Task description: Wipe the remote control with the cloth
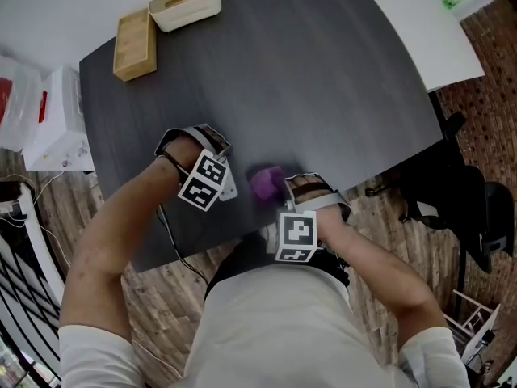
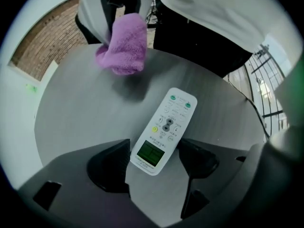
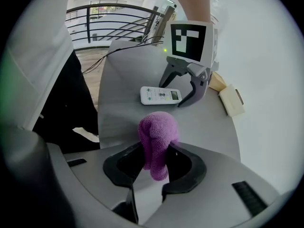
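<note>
Dark grey table (image 1: 323, 71) over a wood-plank floor (image 1: 161, 297), with a remote control (image 2: 164, 129) and a purple cloth (image 3: 156, 132) at its near edge.

White and face up, the remote control lies flat on the table close to the person, its green display end between the jaws of the left hand-held gripper (image 2: 154, 153). That gripper points straight down with its jaws spread wide on either side, not clamped on the remote. The right hand-held gripper (image 3: 156, 152) is closed on the cloth, which bunches up out of its jaws, near the remote's button end but apart from it. At the table's far corner sit a wooden box (image 1: 136, 44) and a cream container (image 1: 186, 2), well away from both.
</note>
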Demonstrator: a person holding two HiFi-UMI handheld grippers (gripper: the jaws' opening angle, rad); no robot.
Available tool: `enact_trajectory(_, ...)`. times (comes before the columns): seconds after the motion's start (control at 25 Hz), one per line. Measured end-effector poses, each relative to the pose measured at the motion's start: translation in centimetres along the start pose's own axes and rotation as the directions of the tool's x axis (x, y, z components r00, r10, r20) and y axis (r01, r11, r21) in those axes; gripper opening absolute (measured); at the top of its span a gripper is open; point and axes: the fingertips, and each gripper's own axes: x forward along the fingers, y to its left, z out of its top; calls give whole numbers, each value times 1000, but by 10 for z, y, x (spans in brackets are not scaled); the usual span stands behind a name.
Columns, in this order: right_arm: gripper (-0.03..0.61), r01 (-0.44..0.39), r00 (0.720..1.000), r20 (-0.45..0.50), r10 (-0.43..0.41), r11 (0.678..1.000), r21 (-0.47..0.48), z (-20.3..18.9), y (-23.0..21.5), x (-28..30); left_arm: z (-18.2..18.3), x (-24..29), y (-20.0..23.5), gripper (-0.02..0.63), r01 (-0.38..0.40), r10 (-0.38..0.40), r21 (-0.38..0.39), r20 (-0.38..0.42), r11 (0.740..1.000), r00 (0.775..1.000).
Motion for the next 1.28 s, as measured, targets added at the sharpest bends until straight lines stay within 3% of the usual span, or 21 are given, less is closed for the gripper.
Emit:
enact_trajectory(0.12, 120, -10, 1000, 3, 10, 999, 41, -6, 0, 2, -3, -1, -1, 311, 5, -4, -190, 7, 982, 1000)
enact_trajectory(0.2, 120, -25, 1000, 5, 25, 996, 90, -11, 0, 3, -2, -3, -4, 311, 17, -3, -378, 40, 926, 999)
enact_trajectory(0.32, 120, -51, 999, 23, 47, 979, 198, -15, -2, 4, 2, -5, -10, 311, 6, 41, -608, 63, 794, 997)
enact_trajectory(0.44, 120, -82, 996, 58, 66, 936, 344, -14, -8, 7, 7, -6, -15, 308, -13, 93, -790, 55, 613, 994)
enact_trajectory(0.52, 120, -117, 992, 100, 79, 879, 462, -7, -14, 8, 13, -7, -17, 304, -8, 126, -877, 60, 480, 990)
enact_trajectory(0.56, 120, -144, 988, 131, 87, 838, 527, -1, -18, 8, 15, -8, -19, 302, -11, 144, -905, 56, 425, 988)
enact_trajectory(0.6, 120, -180, 981, 170, 96, 785, 592, 7, -22, 8, 17, -8, -19, 302, -21, 163, -923, 45, 384, 986)
enact_trajectory(0.68, 120, -290, 952, 282, 119, 645, 707, 29, -28, 6, 20, -8, -20, 302, -56, 205, -943, 13, 327, 979)
enact_trajectory(0.76, 120, -429, 898, 416, 142, 490, 759, 58, -32, 4, 23, -9, -20, 302, -92, 247, -950, -17, 297, 969)
enact_trajectory(0.84, 120, -537, 841, 511, 178, 387, 750, 84, -30, 7, 24, -10, -21, 301, -112, 280, -953, -30, 281, 960)
enact_trajectory(0.92, 120, -581, 813, 535, 228, 341, 739, 97, -21, 21, 23, -9, -22, 299, -114, 306, -955, -26, 273, 952)
enact_trajectory(1.08, 120, -602, 796, 550, 252, 239, 762, 92, -12, 40, 23, -7, -24, 295, -109, 324, -958, -18, 267, 946)
enact_trajectory(1.28, 120, -553, 831, 510, 225, 227, 802, 62, -20, 39, 19, -7, -26, 290, -105, 339, -960, -11, 259, 941)
